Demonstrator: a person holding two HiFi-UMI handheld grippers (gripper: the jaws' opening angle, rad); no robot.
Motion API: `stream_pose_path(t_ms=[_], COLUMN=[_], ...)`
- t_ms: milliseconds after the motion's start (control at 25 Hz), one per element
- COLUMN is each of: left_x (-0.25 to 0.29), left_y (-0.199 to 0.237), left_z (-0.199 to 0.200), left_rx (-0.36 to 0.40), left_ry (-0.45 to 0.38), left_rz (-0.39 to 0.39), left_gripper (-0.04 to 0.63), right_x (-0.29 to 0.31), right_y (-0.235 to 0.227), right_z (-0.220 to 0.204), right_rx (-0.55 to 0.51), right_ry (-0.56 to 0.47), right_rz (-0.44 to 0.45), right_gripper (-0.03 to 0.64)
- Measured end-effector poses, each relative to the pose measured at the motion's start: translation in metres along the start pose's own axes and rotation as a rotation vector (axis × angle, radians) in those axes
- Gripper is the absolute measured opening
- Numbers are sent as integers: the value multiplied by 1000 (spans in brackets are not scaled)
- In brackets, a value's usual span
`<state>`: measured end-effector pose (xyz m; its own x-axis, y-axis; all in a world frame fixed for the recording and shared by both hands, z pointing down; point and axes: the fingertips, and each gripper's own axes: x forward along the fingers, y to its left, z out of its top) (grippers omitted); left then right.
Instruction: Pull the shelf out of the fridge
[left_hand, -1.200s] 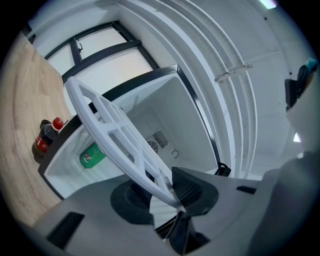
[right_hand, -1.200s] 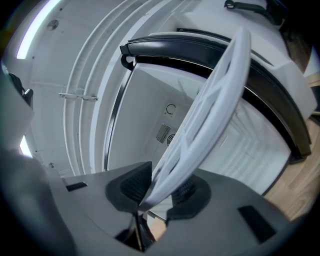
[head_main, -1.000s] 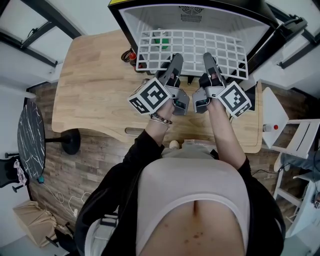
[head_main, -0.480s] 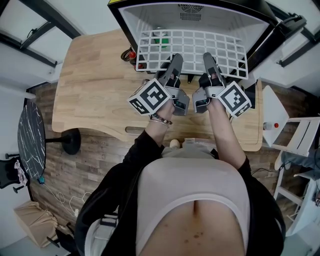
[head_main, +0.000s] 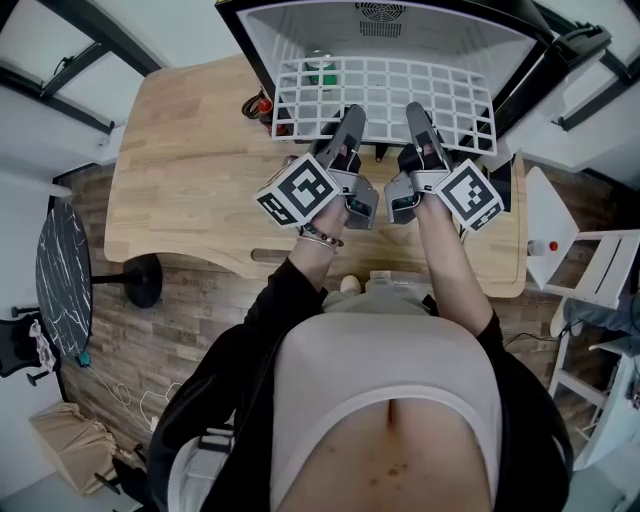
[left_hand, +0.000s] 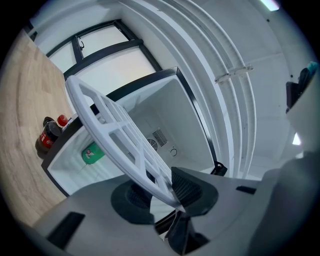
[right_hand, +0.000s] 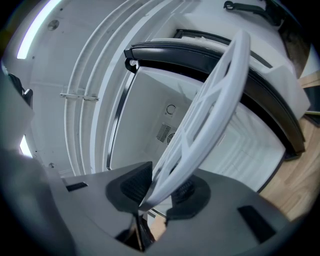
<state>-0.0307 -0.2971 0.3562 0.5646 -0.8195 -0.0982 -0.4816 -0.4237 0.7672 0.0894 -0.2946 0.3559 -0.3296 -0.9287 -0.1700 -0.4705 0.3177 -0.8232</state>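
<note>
Clamping the left gripper (head_main: 351, 118) and the right gripper (head_main: 416, 114) on the near rail of the white shelf (head_main: 385, 88), each pair of jaws pinching the grid from both sides. Judging the pull as partly done: holding the shelf jutting out over the worktop (head_main: 180, 170) near its far edge, rear part apparently sitting inside the open fridge (head_main: 290, 30); leaving the final slide-out. Showing a cola bottle (head_main: 262, 106) beside the fridge's left corner, plank flooring (head_main: 200, 310) below.

Your left tool (head_main: 350, 120) and right tool (head_main: 416, 118) look matt grey plastic with ribbed dark pads (left_hand: 186, 189), the shelf (head_main: 380, 90) at twelve o'clock smooth white, the bench (head_main: 190, 170) pale, satin-finished wood.
</note>
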Motion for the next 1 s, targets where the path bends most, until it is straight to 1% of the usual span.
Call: stream_pose_path(t_ms=[160,1000], left_x=[-2,-19], left_y=[-4,-9], left_z=[-1,-6], left_rx=[-12,1], left_ry=[6,19], left_rz=[-8,-18], left_gripper=[107,107], right_x=[-2,-19], right_y=[3,10], right_z=[0,-6], right_rx=[3,5], right_ry=[-3,-13], right_rz=[0,-10], right_gripper=[106,106])
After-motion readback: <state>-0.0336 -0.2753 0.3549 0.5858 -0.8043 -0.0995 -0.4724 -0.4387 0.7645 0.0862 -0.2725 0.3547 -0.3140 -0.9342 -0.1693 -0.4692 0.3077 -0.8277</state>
